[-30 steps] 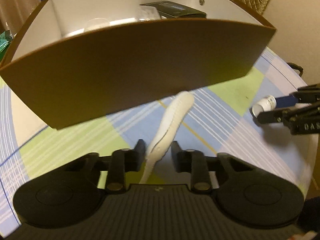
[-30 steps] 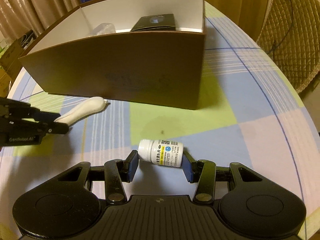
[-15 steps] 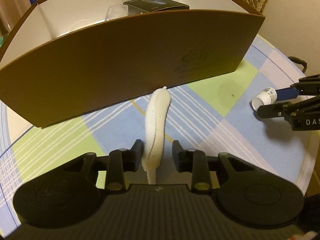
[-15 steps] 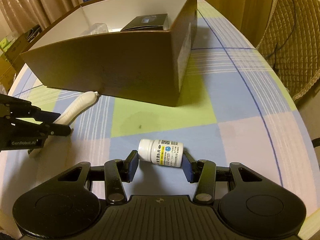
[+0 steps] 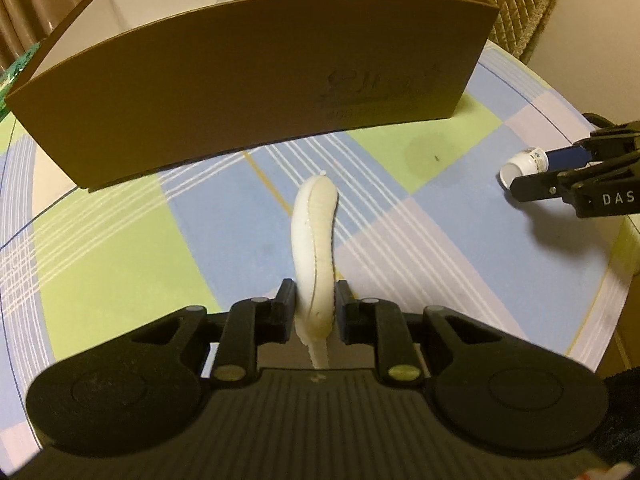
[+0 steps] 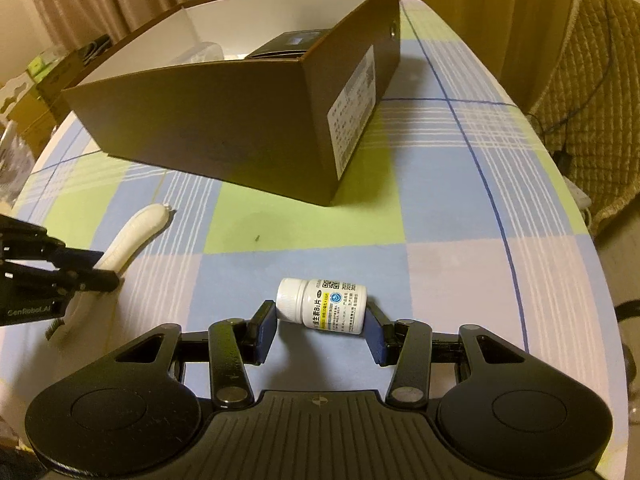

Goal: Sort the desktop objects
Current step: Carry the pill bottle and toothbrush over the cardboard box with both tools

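The left gripper (image 5: 311, 305) clamps the white banana-shaped object (image 5: 314, 240) near its stem and the right gripper (image 6: 320, 325) pinches the white pill bottle (image 6: 322, 306) end to end, both over the checked worktop (image 6: 460, 200), seemingly for carrying to the brown box (image 6: 240, 120)

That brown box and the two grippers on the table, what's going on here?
A person is sorting table items into the open brown box using two handheld grippers. The left gripper is shut on a white banana-shaped object, its far end pointing toward the box. The right gripper is clamped on a white pill bottle lying sideways. Both items are outside the box; a black carton is already inside.
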`<state>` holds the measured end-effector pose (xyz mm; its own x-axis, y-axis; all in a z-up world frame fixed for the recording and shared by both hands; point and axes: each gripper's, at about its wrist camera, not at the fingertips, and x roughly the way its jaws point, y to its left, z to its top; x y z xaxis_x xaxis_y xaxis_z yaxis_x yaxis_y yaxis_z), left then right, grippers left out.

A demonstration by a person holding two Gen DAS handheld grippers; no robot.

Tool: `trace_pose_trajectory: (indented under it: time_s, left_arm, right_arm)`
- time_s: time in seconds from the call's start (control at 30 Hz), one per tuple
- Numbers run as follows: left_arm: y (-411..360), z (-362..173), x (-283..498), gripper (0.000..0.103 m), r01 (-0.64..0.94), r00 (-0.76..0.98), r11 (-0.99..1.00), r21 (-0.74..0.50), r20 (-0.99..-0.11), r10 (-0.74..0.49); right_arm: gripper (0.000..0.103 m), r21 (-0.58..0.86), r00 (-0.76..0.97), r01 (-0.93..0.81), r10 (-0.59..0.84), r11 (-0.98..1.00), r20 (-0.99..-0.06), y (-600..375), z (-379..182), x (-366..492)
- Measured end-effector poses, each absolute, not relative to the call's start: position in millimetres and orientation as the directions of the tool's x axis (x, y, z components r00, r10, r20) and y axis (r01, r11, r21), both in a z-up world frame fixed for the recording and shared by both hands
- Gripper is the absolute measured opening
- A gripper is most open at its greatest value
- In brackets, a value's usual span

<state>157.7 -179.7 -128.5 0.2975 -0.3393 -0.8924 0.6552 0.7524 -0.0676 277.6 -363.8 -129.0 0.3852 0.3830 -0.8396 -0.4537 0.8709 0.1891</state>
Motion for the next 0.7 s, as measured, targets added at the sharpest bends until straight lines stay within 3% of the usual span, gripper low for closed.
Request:
trace_pose_trajectory:
  time_s: [0.4,0.7]
  left_arm:
    - [-174,-125,146,0.016,0.656,0.279,0.750,-0.088,-0.894,-0.349]
    - [-140,-90,146,0.016,0.631,0.321,0.765,-0.128,-0.855,-0.408]
  right_arm:
    - [0.044,0.191,0.367,-0.505,0.409,0.842,-0.835,-358,-127,267]
    - [0.044,0.212,0.344,-0.533,0.439,0.819,-0.830,-338,-111,258]
